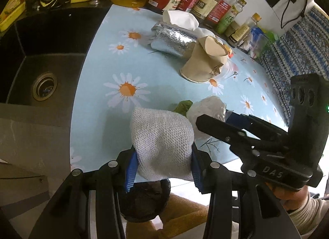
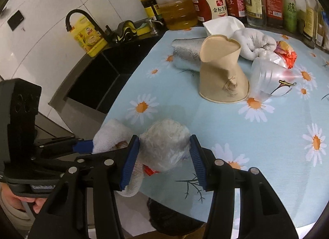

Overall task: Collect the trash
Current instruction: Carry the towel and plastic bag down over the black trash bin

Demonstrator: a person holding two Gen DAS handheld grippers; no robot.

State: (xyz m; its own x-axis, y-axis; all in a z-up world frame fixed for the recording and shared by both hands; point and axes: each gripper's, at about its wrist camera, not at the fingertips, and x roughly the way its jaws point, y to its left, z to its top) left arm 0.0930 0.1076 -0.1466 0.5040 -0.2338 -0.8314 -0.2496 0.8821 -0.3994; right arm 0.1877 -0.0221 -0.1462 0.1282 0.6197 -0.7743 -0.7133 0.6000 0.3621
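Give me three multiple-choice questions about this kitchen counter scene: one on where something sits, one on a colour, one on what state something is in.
1. Where is the sink relative to the floral tablecloth in the left wrist view?
A. To its left
B. To its right
C. On top of it

2. What colour is the crushed paper cup?
A. Bright red
B. Tan
C. Black

3. What is the left gripper doing?
A. Hanging empty
B. Gripping a glass bottle
C. Clamped on a white knitted cloth

Answers: 1 A, the dark basin lies left of the cloth edge. 2 B, its paper is tan. 3 C, both blue pads press the cloth.
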